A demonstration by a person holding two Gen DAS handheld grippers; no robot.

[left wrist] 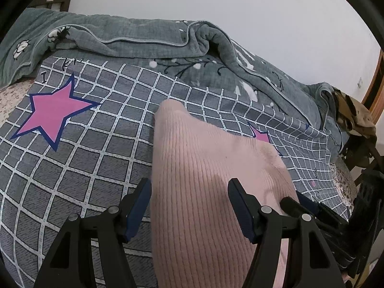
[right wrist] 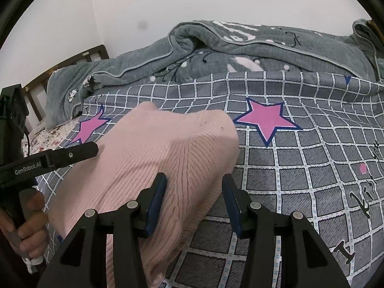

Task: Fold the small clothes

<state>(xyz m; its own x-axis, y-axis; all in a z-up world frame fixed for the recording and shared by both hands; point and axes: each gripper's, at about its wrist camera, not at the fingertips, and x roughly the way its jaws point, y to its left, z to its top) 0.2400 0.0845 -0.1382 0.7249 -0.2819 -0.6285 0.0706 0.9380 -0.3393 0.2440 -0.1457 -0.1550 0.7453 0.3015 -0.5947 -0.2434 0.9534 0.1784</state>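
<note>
Two grippers hang over a pink ribbed knit garment point(left wrist: 204, 168) lying on the grey checked bed sheet point(left wrist: 96, 148) with pink stars. The left gripper point(left wrist: 189, 192) is spread wide, fingers apart above the cloth's left part. The right gripper point(right wrist: 194, 187) is likewise spread, straddling the garment's right edge. A rumpled grey quilt point(right wrist: 264, 50) lies behind.

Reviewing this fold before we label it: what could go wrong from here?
Both claws, left and right, are open around the pink sweater, so a shallow close might pinch only the top layer. The sweater already looks bunched on the checked sheet; pulling could skew the fold or snag the sheet.
</note>
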